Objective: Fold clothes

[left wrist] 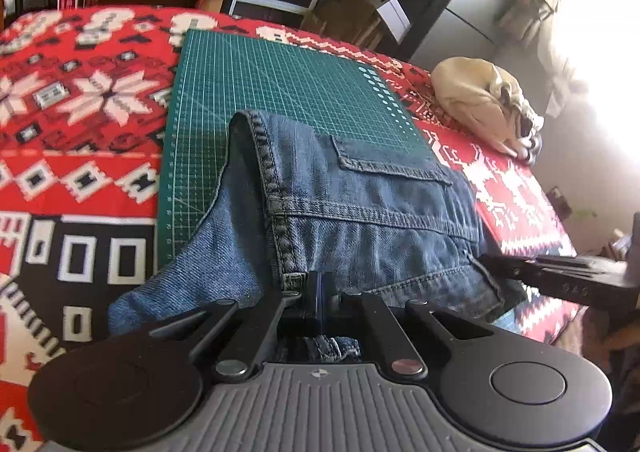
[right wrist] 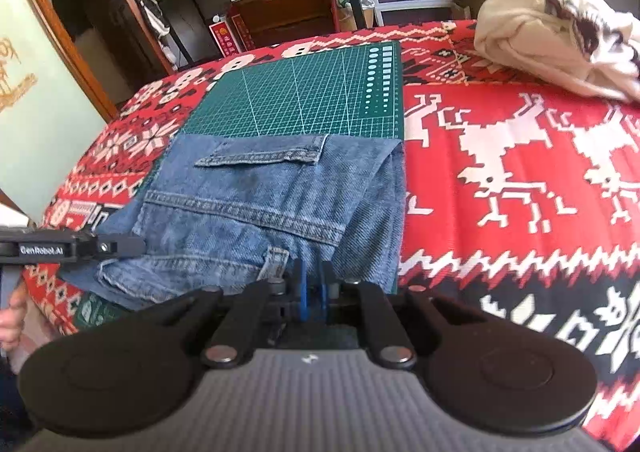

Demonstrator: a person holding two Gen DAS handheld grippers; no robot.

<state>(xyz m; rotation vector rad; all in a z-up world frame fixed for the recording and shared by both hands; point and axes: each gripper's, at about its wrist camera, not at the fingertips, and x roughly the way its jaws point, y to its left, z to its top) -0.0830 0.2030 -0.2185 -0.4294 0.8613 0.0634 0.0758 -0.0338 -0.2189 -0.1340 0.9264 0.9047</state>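
denim jeans [left wrist: 360, 220] pinched by both tongs [left wrist: 320, 292] [right wrist: 314, 288].

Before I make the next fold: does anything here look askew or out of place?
The jeans sit crooked on the green mat: their near left corner spills off it onto the red blanket. A cream garment lies bunched up, unfolded, at the far right.

The blue denim jeans [left wrist: 360, 220] lie folded on the green cutting mat [left wrist: 256, 80], their far edge straight across it and their near part hanging past the mat's near edge onto the red patterned blanket [left wrist: 72, 100]. The top layer shows a flapped back pocket, a stitched seam and a belt loop near the waistband. A cream garment [right wrist: 552, 48] sits crumpled, well apart on the blanket's far right.
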